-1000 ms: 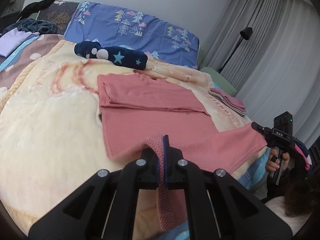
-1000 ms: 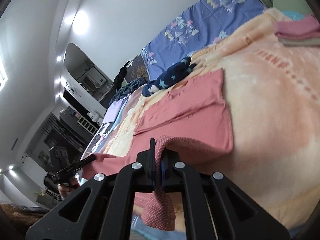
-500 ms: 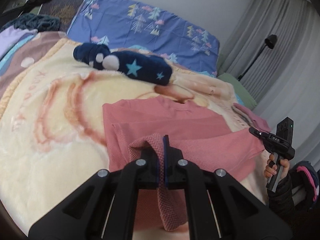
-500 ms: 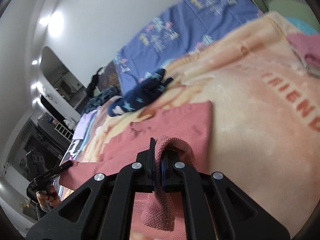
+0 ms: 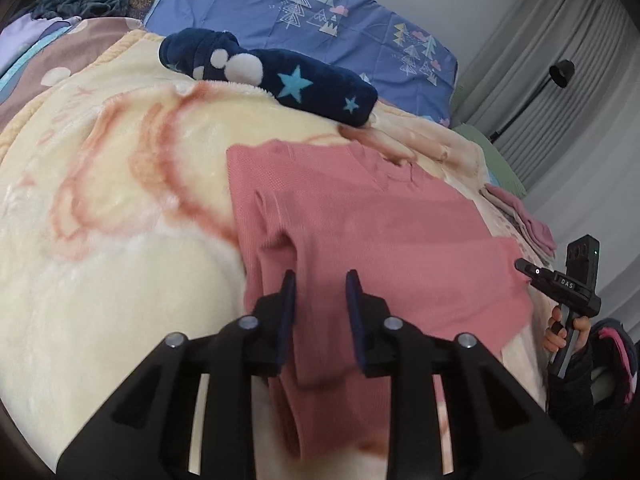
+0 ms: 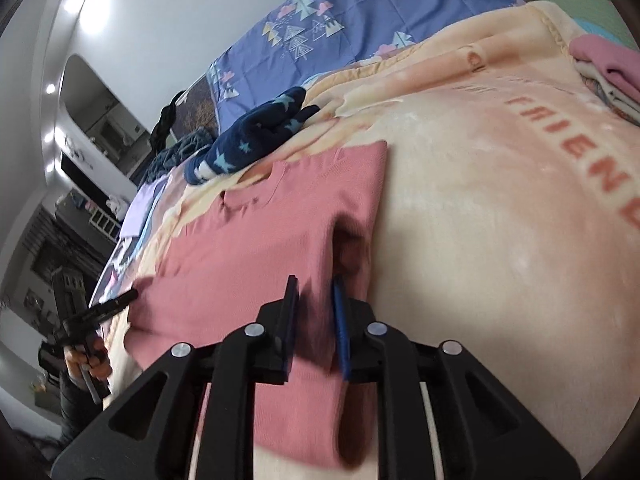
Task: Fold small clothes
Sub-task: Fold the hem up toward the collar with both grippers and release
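A pink knit top (image 5: 360, 224) lies folded on the cream blanket (image 5: 120, 240); it also shows in the right wrist view (image 6: 264, 248). My left gripper (image 5: 320, 292) is open just above the top's left folded edge, holding nothing. My right gripper (image 6: 314, 296) is open above the top's right folded edge, with cloth lying between and under its fingers, not pinched. The right gripper also shows from the side in the left wrist view (image 5: 528, 270), and the left gripper in the right wrist view (image 6: 124, 298).
A navy star-patterned fleece (image 5: 272, 76) lies beyond the top's collar. A blue patterned pillow (image 5: 320, 12) is at the head of the bed. A stack of folded clothes (image 6: 608, 68) sits at the right edge. Curtains and a floor lamp (image 5: 560, 72) stand behind.
Both grippers carried the top's lower hem up and forward over its body, folding it in half, then opened and let the hem go.
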Motion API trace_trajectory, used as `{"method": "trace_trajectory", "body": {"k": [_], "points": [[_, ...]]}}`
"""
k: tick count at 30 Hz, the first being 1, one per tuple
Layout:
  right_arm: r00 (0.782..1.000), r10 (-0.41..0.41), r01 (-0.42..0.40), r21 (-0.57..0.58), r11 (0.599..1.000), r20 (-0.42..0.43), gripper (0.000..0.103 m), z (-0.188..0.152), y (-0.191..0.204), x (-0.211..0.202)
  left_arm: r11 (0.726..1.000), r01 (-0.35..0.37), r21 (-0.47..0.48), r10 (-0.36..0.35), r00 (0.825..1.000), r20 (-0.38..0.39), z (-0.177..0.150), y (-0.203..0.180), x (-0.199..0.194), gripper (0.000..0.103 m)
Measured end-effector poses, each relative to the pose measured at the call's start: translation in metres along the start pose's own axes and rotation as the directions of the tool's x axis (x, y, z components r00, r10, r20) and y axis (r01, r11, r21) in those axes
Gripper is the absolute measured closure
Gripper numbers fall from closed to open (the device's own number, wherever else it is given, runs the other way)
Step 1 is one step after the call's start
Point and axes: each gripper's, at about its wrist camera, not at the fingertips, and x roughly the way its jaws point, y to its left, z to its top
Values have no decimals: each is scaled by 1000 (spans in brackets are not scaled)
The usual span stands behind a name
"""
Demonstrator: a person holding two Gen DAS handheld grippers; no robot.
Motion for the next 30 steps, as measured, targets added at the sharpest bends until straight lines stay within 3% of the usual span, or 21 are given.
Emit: {"method": "trace_trajectory", "body": {"k": [1, 2, 3, 6, 9, 12, 13, 16, 19, 23, 30], "points": [[1000, -5, 5, -10, 1000, -5, 86, -4, 2, -3, 1000, 21, -11, -21, 1000, -17, -7, 1, -4, 80], [1000, -8, 8, -22, 1000, -8, 87, -9, 3, -7, 999, 36, -23, -37, 999, -32, -10, 3, -6, 95], [1000, -12, 12, -26, 1000, -6, 96, -11, 5, -9, 998, 43, -36, -45, 998, -52, -13, 4, -6, 98], [1000, -2, 2, -11, 1000, 10, 98, -9, 7, -10, 997, 51, -61, -54, 997, -59, -12, 3, -6, 98], [997, 55, -58, 46, 997, 60, 98, 14, 5, -9, 989, 93, -111, -93, 996, 5, 12, 4, -8, 98], [988, 95, -110, 129, 986, 118, 98, 49, -3, -2, 978, 111, -175, -92, 990, 109, 56, 9, -4, 98], [987, 85, -109, 175, 979, 139, 96, 64, -9, 5, 973, 121, -199, -96, 987, 132, 68, 12, 0, 97], [988, -15, -21, 235, 972, 153, 71, 86, -20, 22, 949, 108, -296, -68, 987, 142, 96, 30, 21, 60], [989, -35, 8, 187, 982, 142, 71, 88, -20, 25, 948, 60, -312, -24, 993, 120, 101, 42, 32, 57], [992, -67, 57, 87, 995, 106, 71, 89, -20, 33, 969, -25, -244, 43, 997, 66, 95, 48, 47, 51], [994, -107, 107, 36, 994, 13, 71, 106, -22, 73, 988, -83, -130, 84, 996, 4, 97, 47, 73, 53]]}}
